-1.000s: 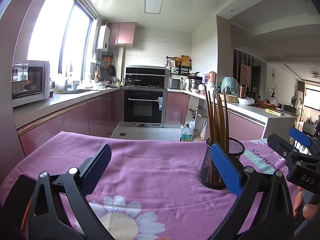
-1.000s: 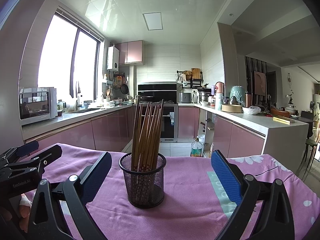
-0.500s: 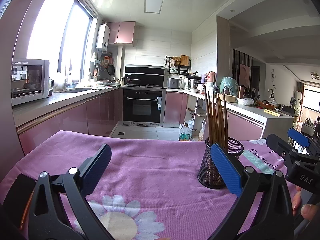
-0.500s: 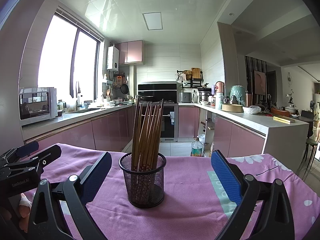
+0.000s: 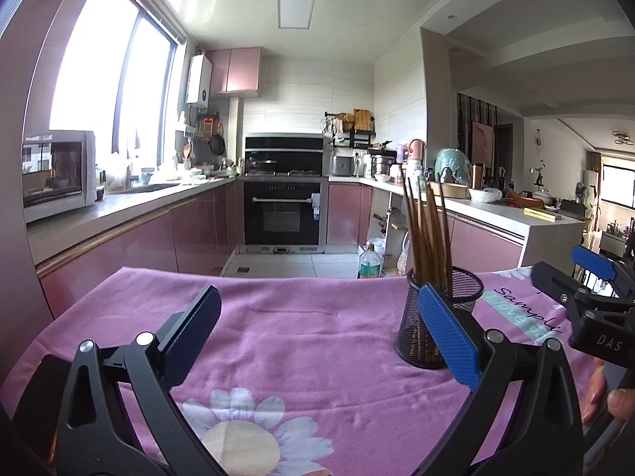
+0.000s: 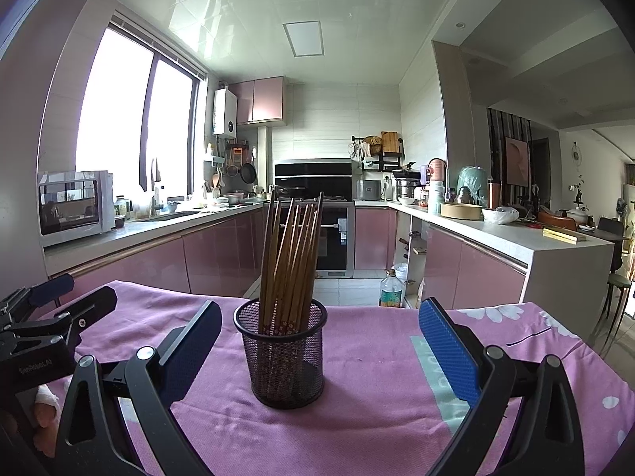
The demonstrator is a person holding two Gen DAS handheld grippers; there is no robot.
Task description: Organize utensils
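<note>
A black mesh cup (image 6: 283, 353) stands upright on the purple cloth and holds several brown chopsticks (image 6: 291, 261). In the left wrist view the cup (image 5: 420, 333) sits to the right, partly behind my right-hand finger. My left gripper (image 5: 317, 329) is open and empty, left of the cup. My right gripper (image 6: 317, 349) is open and empty, its fingers apart on either side of the cup and nearer the camera. The right gripper also shows at the right edge of the left wrist view (image 5: 587, 277), and the left gripper at the left edge of the right wrist view (image 6: 55, 305).
The table carries a purple flower-print cloth (image 5: 297, 329). Beyond its far edge is a kitchen with pink cabinets (image 6: 222, 254), an oven (image 5: 283, 214), a microwave (image 5: 55, 172) and a cluttered counter (image 6: 496, 230).
The left wrist view has shifted slightly, so the cup sits a little lower and closer. Both grippers stay open and the cup has not moved.
</note>
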